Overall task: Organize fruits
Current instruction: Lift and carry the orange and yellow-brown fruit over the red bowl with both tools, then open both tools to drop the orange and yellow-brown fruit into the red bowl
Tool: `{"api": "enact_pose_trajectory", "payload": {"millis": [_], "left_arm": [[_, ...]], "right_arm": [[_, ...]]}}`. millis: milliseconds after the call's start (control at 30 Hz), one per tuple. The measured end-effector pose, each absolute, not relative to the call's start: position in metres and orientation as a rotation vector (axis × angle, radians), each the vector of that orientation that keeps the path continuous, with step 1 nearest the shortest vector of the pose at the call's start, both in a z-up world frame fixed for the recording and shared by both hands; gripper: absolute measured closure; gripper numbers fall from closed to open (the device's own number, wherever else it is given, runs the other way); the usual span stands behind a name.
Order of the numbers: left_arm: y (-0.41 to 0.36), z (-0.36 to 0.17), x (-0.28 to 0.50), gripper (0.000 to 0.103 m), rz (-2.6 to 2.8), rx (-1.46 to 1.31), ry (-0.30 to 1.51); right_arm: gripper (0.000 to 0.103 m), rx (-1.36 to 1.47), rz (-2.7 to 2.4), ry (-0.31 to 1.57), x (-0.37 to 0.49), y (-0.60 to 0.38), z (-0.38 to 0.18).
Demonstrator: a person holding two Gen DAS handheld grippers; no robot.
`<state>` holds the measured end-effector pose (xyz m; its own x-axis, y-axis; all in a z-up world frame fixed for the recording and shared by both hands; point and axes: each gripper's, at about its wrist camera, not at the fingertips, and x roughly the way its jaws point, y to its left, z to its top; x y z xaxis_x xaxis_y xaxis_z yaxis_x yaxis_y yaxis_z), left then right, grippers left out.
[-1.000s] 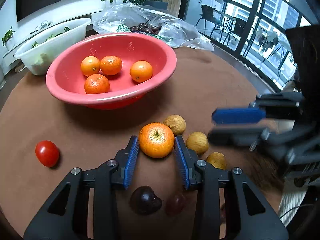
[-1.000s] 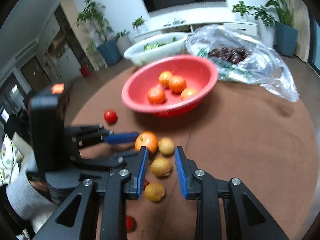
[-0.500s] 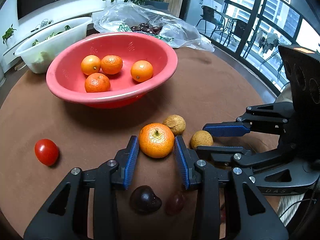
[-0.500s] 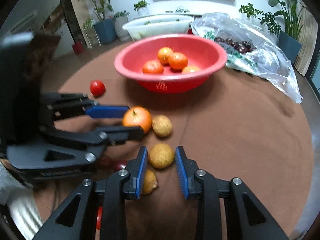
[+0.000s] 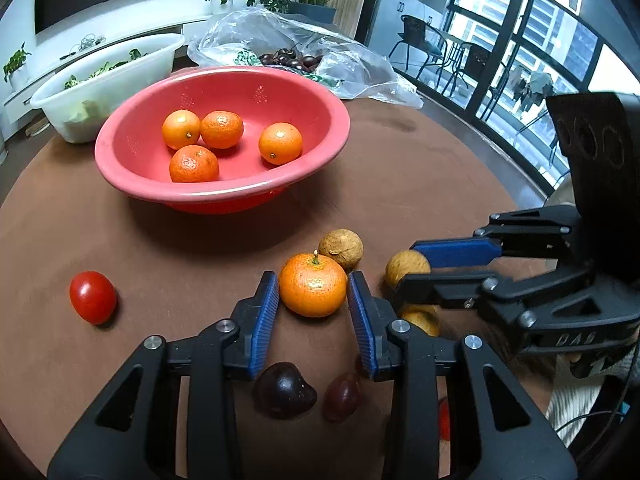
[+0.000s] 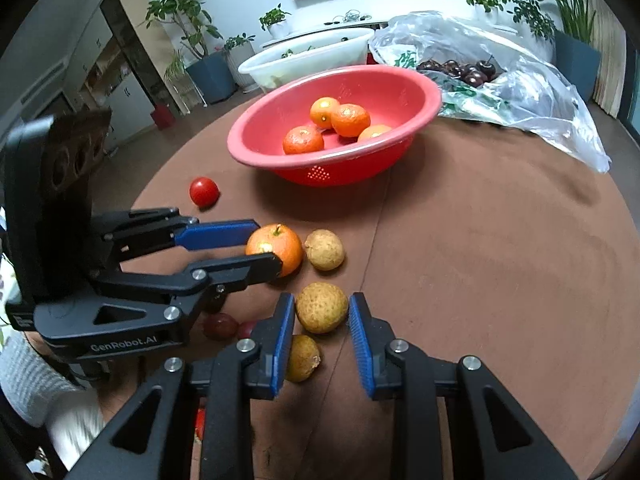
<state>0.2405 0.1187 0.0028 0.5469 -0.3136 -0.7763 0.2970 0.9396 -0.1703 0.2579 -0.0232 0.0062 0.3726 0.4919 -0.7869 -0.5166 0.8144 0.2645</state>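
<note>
A brown longan (image 6: pixel 322 307) is being closed on by the right gripper (image 6: pixel 322 312); at ten o'clock an orange (image 6: pixel 276 249) is being gripped by the left gripper (image 6: pixel 260 246).

Both views are fisheye cameras mounted on the handheld grippers, each looking forward and steeply down along its own two blue-padded fingers at close range over the brown table (image 5: pixel 420 168). The left wrist view faces the red bowl (image 5: pixel 224 196) with windows at its right edge, and catches the right gripper (image 5: pixel 416 268) entering from the right. The right wrist view faces the same bowl (image 6: pixel 332 168) from the other side and shows the left gripper (image 6: pixel 260 244) at its left. Both share the bowl, the loose fruit and the plastic bag (image 6: pixel 520 92).
</note>
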Motion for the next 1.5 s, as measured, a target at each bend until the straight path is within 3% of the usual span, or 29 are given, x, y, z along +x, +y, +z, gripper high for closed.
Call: {"api": "enact_pose_trajectory", "payload": {"millis": [900, 1500], "left_arm": [[0.140, 0.051, 0.220, 0.071, -0.430, -0.153, 0.843], [0.162, 0.067, 0.282, 0.071, -0.340, -0.196, 0.774]], "right_arm": [[0.072, 0.160, 0.704, 0.899, 0.280, -0.034, 0.060], [0.072, 0.204, 0.684, 0.924, 0.345, -0.005, 0.052]]}}
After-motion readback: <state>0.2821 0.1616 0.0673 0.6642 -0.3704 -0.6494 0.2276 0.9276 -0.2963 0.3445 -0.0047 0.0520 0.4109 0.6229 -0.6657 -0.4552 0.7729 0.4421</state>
